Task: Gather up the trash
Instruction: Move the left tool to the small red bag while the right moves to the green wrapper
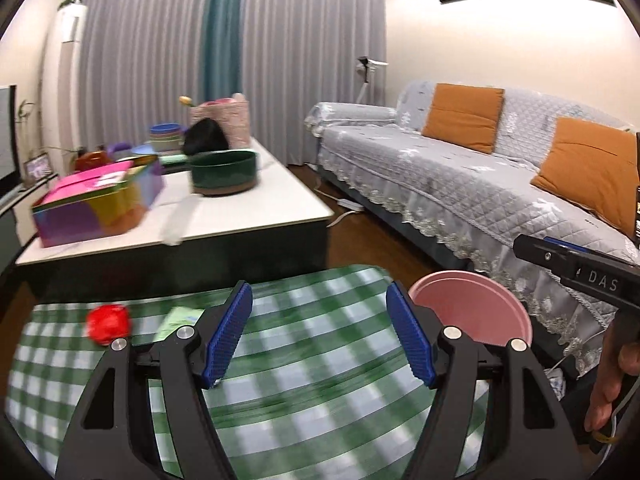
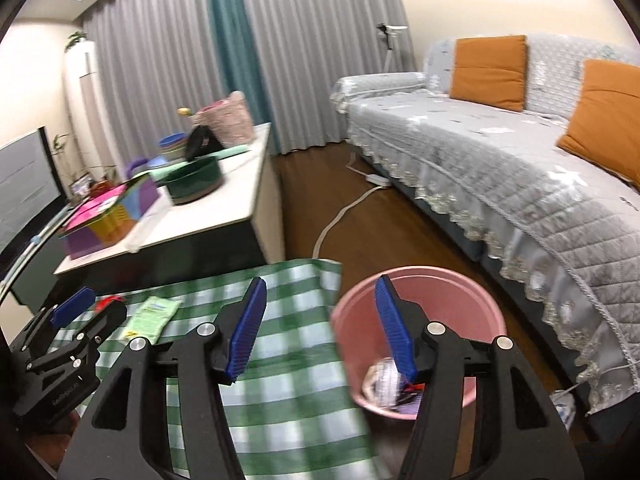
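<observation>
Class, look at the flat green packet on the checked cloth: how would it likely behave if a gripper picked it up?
The green packet lies thin and flat on the checked cloth, so it is probably light and floppy. Flush against the cloth, its edge may be hard to catch. Its printed surface looks smooth, so it might slip.

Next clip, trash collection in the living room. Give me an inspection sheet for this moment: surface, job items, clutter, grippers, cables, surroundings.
Surface: green-and-white checked cloth over a low table, blurred by motion.
Job's things: crumpled red wrapper and pale green flat packet lie on the cloth; round pink plastic bin beside the cloth already holds crumpled scraps.
Clutter: multicoloured box, dark green round pot and stacked bowls on the white-topped coffee table.
Grippers: left gripper open, nothing between the jaws; right gripper open, nothing between the jaws, bin behind it.
Cables: white power strip lead on the wooden floor.
Surroundings: grey quilted sofa with orange cushions, grey curtains.
</observation>
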The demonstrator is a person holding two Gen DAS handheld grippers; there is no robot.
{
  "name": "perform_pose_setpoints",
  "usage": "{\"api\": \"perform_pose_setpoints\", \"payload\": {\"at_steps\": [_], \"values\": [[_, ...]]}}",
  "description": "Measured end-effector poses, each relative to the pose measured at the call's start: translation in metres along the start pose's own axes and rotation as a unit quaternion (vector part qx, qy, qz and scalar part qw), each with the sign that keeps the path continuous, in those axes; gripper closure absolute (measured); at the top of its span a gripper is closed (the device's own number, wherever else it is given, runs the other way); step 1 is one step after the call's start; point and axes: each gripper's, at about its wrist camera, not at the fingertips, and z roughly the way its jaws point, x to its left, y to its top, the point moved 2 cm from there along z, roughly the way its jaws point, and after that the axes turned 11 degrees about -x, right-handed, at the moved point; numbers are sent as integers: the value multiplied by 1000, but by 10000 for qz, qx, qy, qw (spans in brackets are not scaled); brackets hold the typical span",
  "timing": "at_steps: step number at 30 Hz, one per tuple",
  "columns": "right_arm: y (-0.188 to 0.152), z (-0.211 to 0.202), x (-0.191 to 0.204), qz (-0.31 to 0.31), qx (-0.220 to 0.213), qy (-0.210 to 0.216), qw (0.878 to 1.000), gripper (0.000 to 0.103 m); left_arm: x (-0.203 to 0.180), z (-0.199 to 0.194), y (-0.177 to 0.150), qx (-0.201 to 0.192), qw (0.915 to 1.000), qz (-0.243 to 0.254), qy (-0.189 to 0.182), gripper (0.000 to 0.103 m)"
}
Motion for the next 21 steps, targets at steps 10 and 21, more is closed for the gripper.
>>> {"api": "perform_pose_setpoints", "payload": {"at_steps": [10, 21], "values": [[-23, 16, 92, -103, 214, 720, 9971, 46, 79, -31, -11, 3, 9973, 1, 733, 35], [-68, 45, 165, -263, 662, 1286, 9891, 46, 195, -36, -44, 324, 9827, -720, 1673, 60]]}}
